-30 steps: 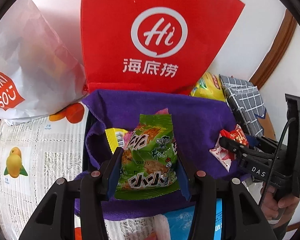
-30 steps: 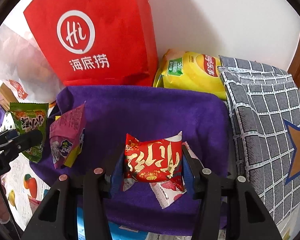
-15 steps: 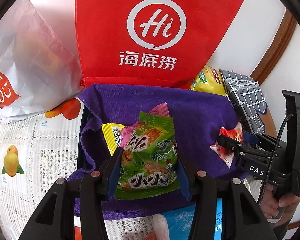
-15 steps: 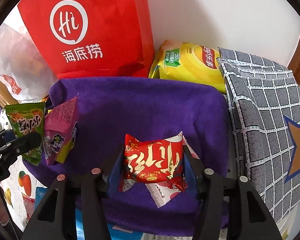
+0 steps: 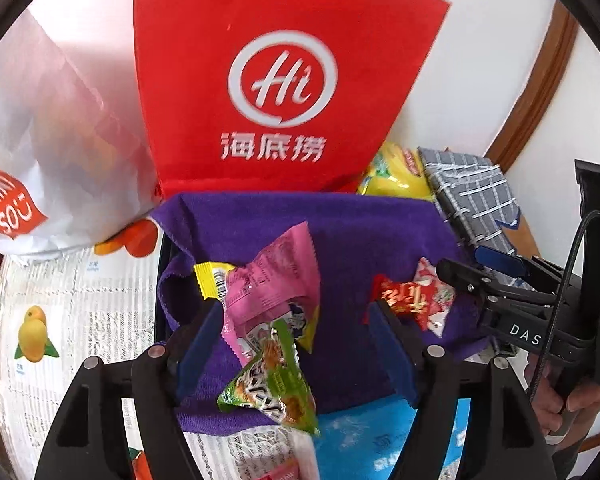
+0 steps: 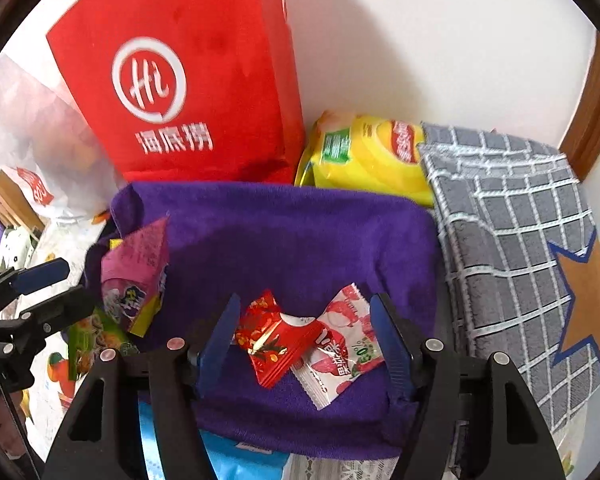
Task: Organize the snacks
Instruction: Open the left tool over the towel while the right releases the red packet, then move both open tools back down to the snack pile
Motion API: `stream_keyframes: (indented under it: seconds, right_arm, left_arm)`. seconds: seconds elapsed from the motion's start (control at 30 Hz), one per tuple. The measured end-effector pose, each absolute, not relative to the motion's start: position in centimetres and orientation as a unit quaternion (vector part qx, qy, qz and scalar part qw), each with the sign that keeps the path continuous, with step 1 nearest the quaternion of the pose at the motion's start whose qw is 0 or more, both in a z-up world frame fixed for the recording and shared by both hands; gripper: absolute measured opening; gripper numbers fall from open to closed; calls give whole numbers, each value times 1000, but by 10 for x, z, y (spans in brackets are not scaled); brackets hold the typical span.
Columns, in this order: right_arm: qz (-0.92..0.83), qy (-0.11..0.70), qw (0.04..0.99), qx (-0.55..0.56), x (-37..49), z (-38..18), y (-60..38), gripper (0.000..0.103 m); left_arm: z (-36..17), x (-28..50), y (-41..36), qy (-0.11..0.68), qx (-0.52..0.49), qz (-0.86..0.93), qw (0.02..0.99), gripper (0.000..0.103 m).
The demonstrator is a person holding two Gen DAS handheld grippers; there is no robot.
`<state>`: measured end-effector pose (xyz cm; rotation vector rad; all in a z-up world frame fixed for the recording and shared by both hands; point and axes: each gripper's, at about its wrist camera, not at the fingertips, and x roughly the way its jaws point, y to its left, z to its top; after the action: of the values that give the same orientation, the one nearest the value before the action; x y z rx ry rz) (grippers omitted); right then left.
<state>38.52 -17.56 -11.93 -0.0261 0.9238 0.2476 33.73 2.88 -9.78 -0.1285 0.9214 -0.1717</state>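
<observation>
A purple cloth-lined basket (image 5: pixel 364 224) (image 6: pixel 300 232) holds the snacks. My left gripper (image 5: pixel 296 344) is open; a green snack packet (image 5: pixel 272 388) lies loose between its fingers at the basket's near edge, under a pink packet (image 5: pixel 272 284) and a yellow one (image 5: pixel 212 280). My right gripper (image 6: pixel 304 336) is open; a red packet (image 6: pixel 276 340) lies free between its fingers on a white-and-red packet (image 6: pixel 340 352). The right gripper (image 5: pixel 496 292) shows in the left wrist view and the left gripper (image 6: pixel 40 300) in the right wrist view.
A red "Hi" bag (image 5: pixel 284 80) (image 6: pixel 188 80) stands behind the basket, a white Miniso bag (image 5: pixel 40 140) to its left. A yellow chips bag (image 6: pixel 372 152) and a grey checked cloth (image 6: pixel 520 240) lie at the right. A blue packet (image 5: pixel 380 432) lies in front.
Both grippers have opened. The green packet has dropped out of the left one and tipped over; the red packet has dropped from the right one onto the purple cloth.
</observation>
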Motion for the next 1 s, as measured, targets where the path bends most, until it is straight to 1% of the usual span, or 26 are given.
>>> stream_keyframes:
  seconds: [0.17, 0.3, 0.53, 0.67, 0.8, 1.0]
  right_arm:
    - [106, 420, 901, 1, 362, -96, -184, 67]
    - [110, 416, 903, 11, 334, -83, -189, 67]
    - [96, 385, 918, -18, 269, -60, -194, 67]
    - [97, 375, 922, -7, 237, -54, -199, 67]
    - [94, 374, 923, 9, 213, -61, -203, 67]
    - [99, 416, 904, 22, 187, -85, -208, 67]
  left_arm:
    - [-77, 323, 26, 422, -60, -88, 900, 73]
    - [-59, 308, 19, 400, -56, -95, 910, 73]
    - [-28, 264, 13, 361, -44, -102, 926, 73]
    - [-29, 235, 17, 368, -45, -98, 924, 73]
    - [-38, 206, 28, 378, -43, -80, 921, 73]
    - [-58, 176, 51, 404, -52, -48, 912, 73]
